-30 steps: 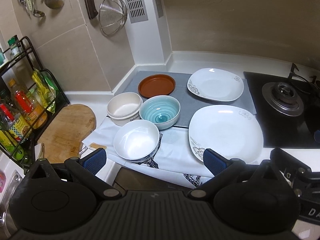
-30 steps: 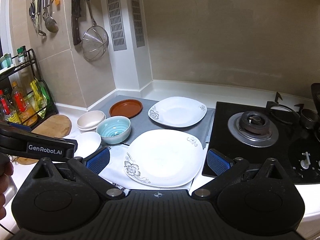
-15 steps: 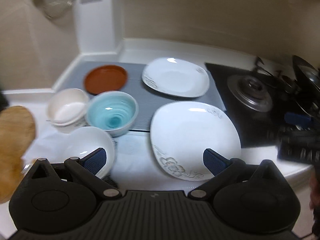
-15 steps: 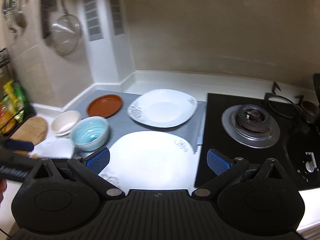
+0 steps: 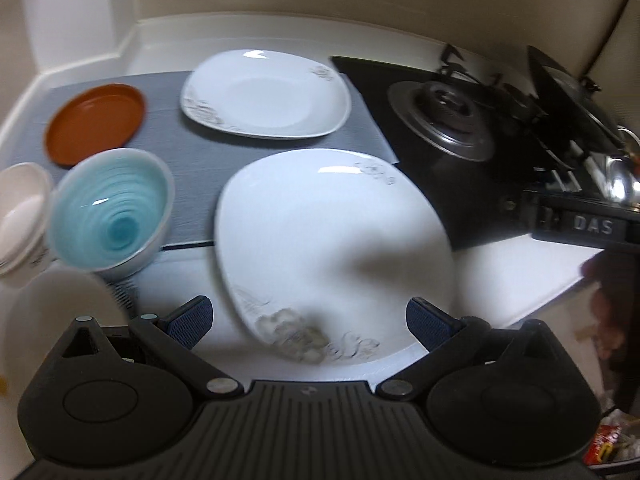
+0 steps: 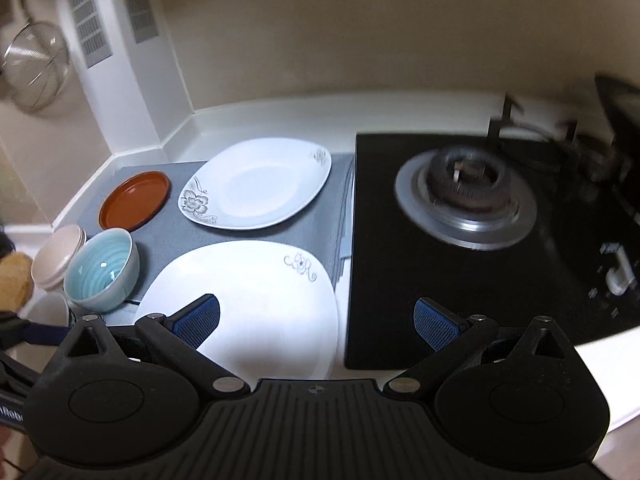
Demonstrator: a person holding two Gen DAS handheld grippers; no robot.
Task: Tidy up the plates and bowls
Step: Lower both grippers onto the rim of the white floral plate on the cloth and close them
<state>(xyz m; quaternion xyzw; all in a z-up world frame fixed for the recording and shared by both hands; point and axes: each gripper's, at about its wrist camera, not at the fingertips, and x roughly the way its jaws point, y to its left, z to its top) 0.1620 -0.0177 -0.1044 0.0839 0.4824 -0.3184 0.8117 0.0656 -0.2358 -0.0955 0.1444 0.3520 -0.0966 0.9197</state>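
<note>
A large white square plate point(image 5: 332, 248) with a grey flower print lies nearest on the counter; it also shows in the right wrist view point(image 6: 256, 300). A second white plate point(image 5: 266, 94) point(image 6: 256, 184) lies behind it on a grey mat. A brown saucer point(image 5: 94, 124) point(image 6: 134, 200), a blue bowl point(image 5: 110, 220) point(image 6: 102, 270), stacked cream bowls point(image 5: 20, 212) point(image 6: 58, 254) and a white bowl point(image 5: 60, 304) stand to the left. My left gripper point(image 5: 310, 320) is open, just above the near plate's front edge. My right gripper point(image 6: 316, 320) is open, over that plate's right edge.
A black gas hob point(image 6: 480, 232) with a burner point(image 5: 444, 120) fills the right side, touching the mat's edge. A strainer point(image 6: 34, 66) hangs on the wall at left. A wooden board point(image 6: 14, 280) lies far left. The counter's front edge point(image 5: 540, 292) runs near right.
Both grippers have swung right and moved closer to the counter. The near plate now sits between my left gripper's fingers in view. The rack and wall utensils have left the left view.
</note>
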